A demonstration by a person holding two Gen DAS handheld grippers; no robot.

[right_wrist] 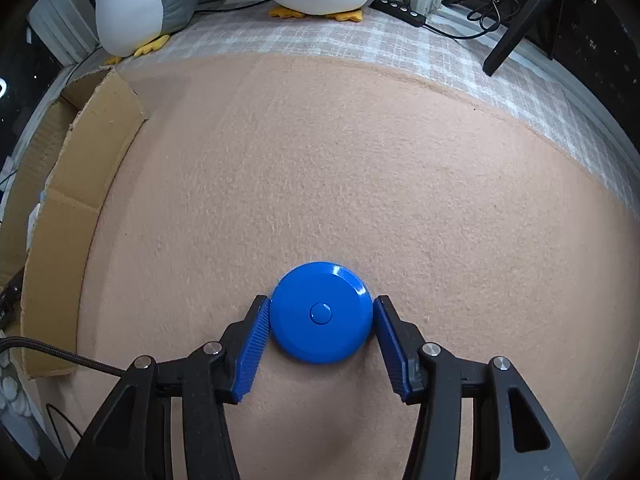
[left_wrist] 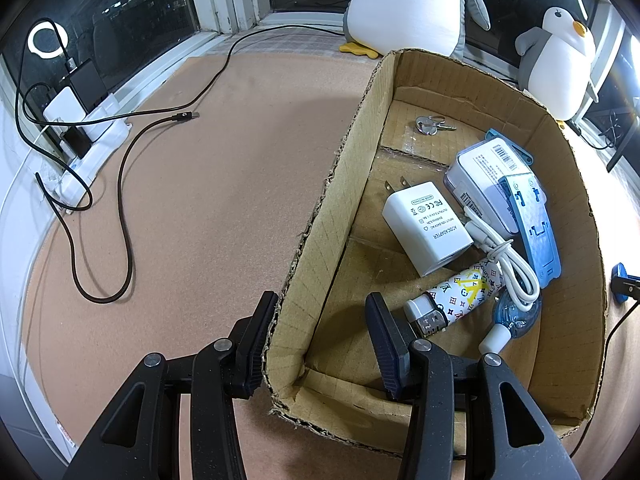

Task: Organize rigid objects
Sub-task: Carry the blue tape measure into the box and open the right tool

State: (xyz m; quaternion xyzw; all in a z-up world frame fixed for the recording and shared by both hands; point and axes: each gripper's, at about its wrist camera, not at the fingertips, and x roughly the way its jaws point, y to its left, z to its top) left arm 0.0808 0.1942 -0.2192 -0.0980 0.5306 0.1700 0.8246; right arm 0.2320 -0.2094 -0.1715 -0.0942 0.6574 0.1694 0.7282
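Adapter (left_wrist: 426,227), middle right of my left view: "AC/DC ADAPTER", "MADE IN CHINA", FC and CE marks.
White case (left_wrist: 486,168) label: barcode, print too small for me.

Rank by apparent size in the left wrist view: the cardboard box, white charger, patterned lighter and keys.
Largest to smallest as they look:
1. cardboard box
2. white charger
3. patterned lighter, close to the charger in length but slimmer
4. keys, though they lie farthest from the camera, which shrinks them
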